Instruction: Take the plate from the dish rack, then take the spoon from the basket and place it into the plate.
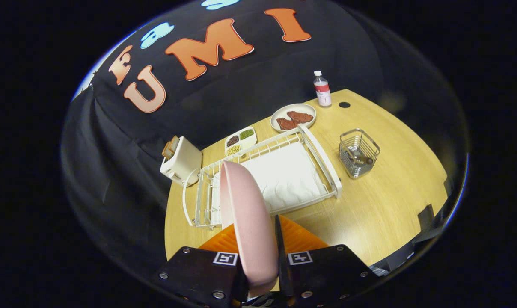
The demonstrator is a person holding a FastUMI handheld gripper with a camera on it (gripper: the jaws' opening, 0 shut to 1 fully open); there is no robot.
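Gripper (262,256): we see both fingers clamped on the pink plate (245,214), held on edge above the white wire dish rack (327,171).
Basket (359,153): wire, spoon (360,157) inside.
Table (391,205): pale wood.

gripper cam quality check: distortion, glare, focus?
Gripper view: strong fisheye bends the table edge and dish rack; the pink plate, clamped between the jaws of the gripper, looms large and slightly soft; soft glare on the wood near the wire basket; the far bottle stays legible.
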